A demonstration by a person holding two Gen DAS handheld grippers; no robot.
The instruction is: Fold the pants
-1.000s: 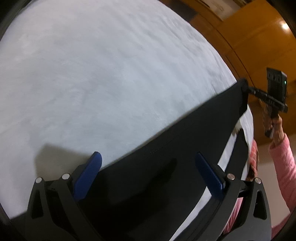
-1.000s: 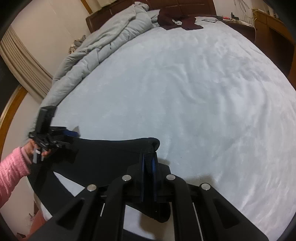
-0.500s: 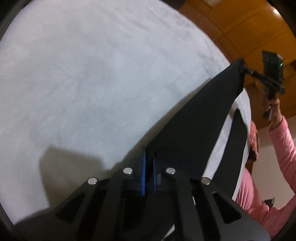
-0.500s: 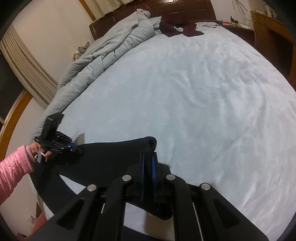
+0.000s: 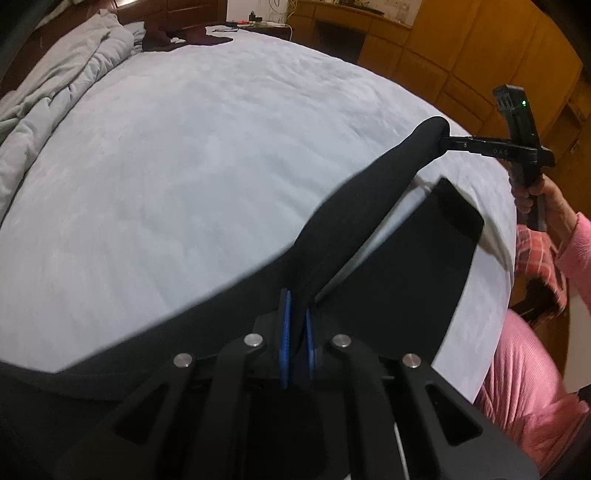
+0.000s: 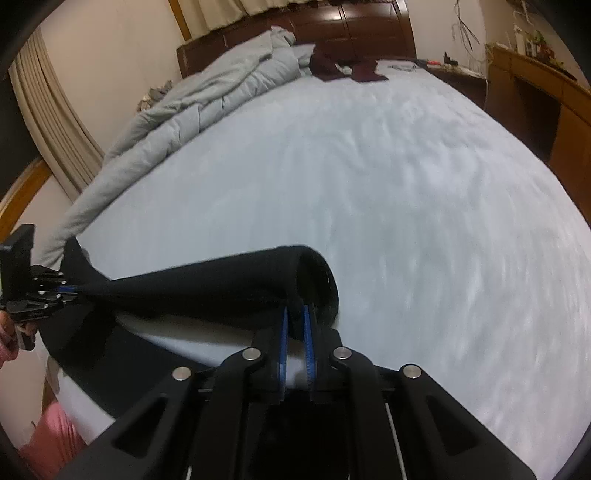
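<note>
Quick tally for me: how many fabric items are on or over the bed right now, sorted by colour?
Black: 1, the pants, held off the sheet by both tools
Grey: 1, the bunched duvet
Dark red: 1, a garment near the headboard
Pale blue: 1, the sheet
Total: 4

This is a bedroom in a home. A wide bed with a pale blue-grey sheet fills most of both views, and a rumpled grey duvet is pushed up along 1 side toward a dark wooden headboard. A dark red garment lies near the head of the bed. Beige curtains hang against a cream wall — an ordinary domestic window side. Along the other side stand honey-coloured wooden wardrobe doors and a low wooden desk — its top cluttered with small items and cables.
</note>
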